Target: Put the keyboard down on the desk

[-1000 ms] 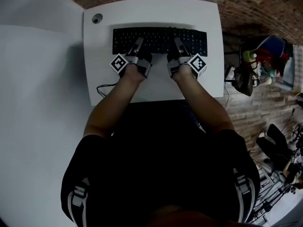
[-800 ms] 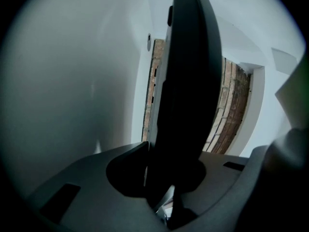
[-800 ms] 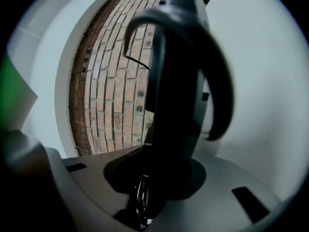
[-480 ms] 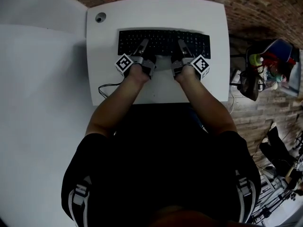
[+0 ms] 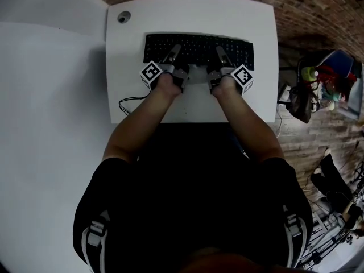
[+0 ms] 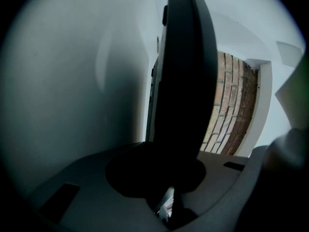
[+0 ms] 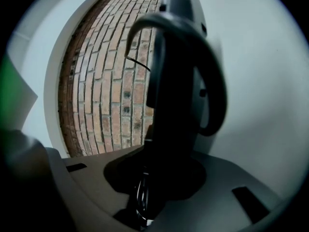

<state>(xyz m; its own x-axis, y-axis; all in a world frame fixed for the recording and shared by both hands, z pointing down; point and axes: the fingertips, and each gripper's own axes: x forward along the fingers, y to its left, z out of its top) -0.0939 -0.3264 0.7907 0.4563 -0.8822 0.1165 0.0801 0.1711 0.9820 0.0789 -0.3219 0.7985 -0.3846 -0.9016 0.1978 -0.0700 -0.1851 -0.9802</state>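
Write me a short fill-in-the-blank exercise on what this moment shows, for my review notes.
1. The left gripper and the right gripper are both shut on the near edge of the black ____.
2. The desk has a ____ top.
3. The round hole sits at the desk's far ____ corner.
4. The floor beyond the desk is laid in ____.

Missing words: keyboard; white; left; brick.

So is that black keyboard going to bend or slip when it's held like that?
Probably stiff: the keyboard looks straight between the left gripper and right gripper, with no sag. Likely light for its size, since it is a slim slab. Its smooth plastic might slip, so two grips seem wise.
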